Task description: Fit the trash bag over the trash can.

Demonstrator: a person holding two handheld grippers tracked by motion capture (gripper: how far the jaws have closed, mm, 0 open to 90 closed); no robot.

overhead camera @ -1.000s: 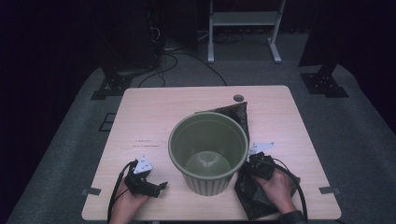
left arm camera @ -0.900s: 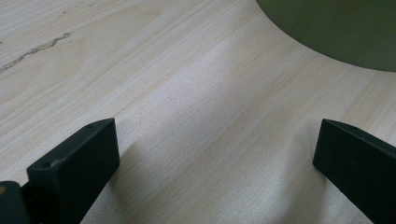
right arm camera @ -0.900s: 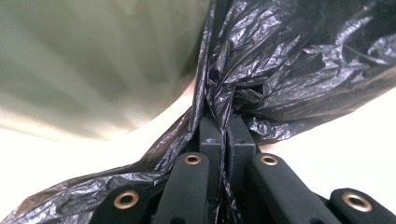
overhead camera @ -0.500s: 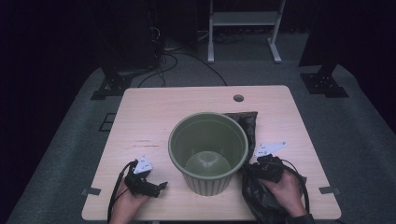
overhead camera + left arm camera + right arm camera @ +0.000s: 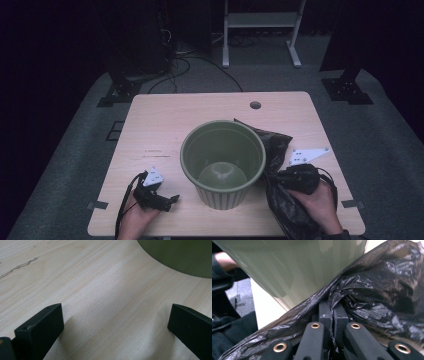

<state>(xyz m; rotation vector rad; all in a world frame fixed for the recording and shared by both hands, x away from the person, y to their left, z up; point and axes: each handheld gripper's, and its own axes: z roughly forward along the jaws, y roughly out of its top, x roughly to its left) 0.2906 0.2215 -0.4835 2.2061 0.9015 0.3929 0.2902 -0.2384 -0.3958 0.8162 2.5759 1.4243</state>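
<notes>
Plastic of the black bag (image 5: pixel 372 290) sits pinched between our right tongs (image 5: pixel 333 315), closed on a fold beside the green bin (image 5: pixel 223 162). Our left tongs (image 5: pixel 115 322) rest wide open, empty, on the table (image 5: pixel 165 125).

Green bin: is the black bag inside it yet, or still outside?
Outside. The green bin stands upright with a bare interior; the black bag lies crumpled on the table beside it, pinched in the right gripper.
</notes>
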